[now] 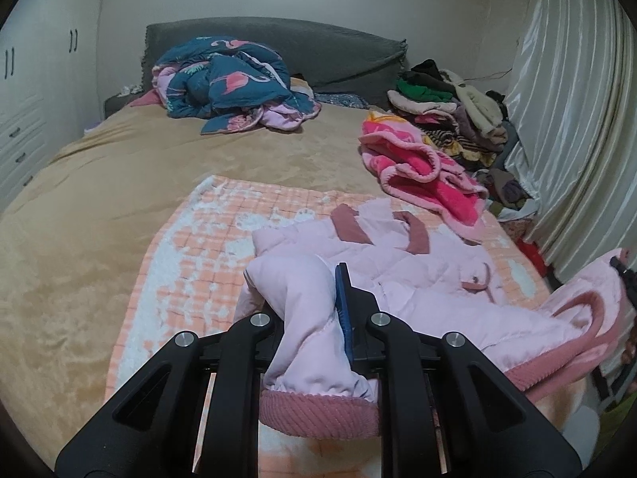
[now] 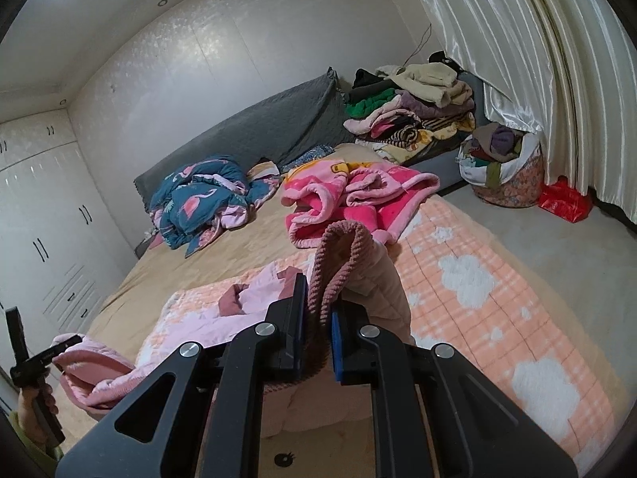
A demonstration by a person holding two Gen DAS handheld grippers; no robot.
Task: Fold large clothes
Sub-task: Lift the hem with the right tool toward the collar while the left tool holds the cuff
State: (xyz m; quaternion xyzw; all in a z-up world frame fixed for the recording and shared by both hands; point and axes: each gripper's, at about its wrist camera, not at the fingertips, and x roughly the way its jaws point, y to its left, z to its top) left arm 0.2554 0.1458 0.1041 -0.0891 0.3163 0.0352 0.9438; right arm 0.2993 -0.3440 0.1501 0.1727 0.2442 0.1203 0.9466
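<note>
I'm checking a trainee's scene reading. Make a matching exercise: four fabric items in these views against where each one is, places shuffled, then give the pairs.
Items
1. pale pink jacket
2. flamingo quilt
3. bright pink blanket
4. folded clothes stack

Places
A. bunched against the grey headboard
B. piled at the bed's far corner by the curtain
C. crumpled on the bed just beyond the checked mat
D. on the checked mat, gripped by the left hand-held gripper and right hand-held gripper

Pairs: 1-D, 2-A, 3-C, 4-B
</note>
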